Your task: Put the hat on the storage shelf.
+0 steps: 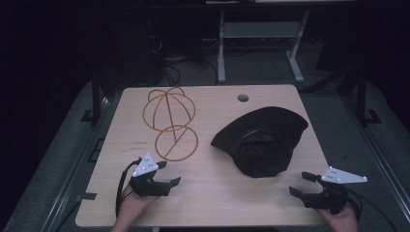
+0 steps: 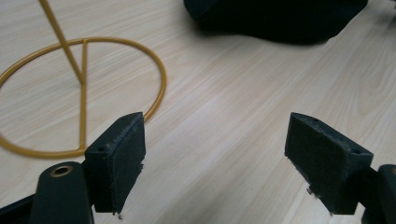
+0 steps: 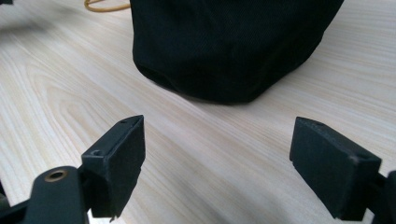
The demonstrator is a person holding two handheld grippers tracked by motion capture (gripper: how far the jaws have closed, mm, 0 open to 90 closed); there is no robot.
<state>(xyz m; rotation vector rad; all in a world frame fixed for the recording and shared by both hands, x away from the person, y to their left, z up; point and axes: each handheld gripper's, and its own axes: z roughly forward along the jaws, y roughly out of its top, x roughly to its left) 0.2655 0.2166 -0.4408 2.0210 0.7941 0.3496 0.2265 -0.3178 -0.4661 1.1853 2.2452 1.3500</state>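
Light wooden table [image 1: 212,198] bears everything. Gold wire hat stand [image 1: 169,123] on table's left half, toward far edge; its round base ring nearer person, its domed wire top farther back. Black fabric cap [image 1: 261,140] on right half, lying upside down, well apart from stand. Small round hole [image 1: 243,98] in tabletop behind cap, near far edge. Left gripper [image 1: 167,173] near front edge, just before stand's base ring. Right gripper [image 1: 300,183] near front right corner, before cap.

The black fabric cap [image 3: 233,46] is cut off by the right gripper view's top edge; the gold wire stand [image 2: 79,93] is cropped by the left gripper view's edge.
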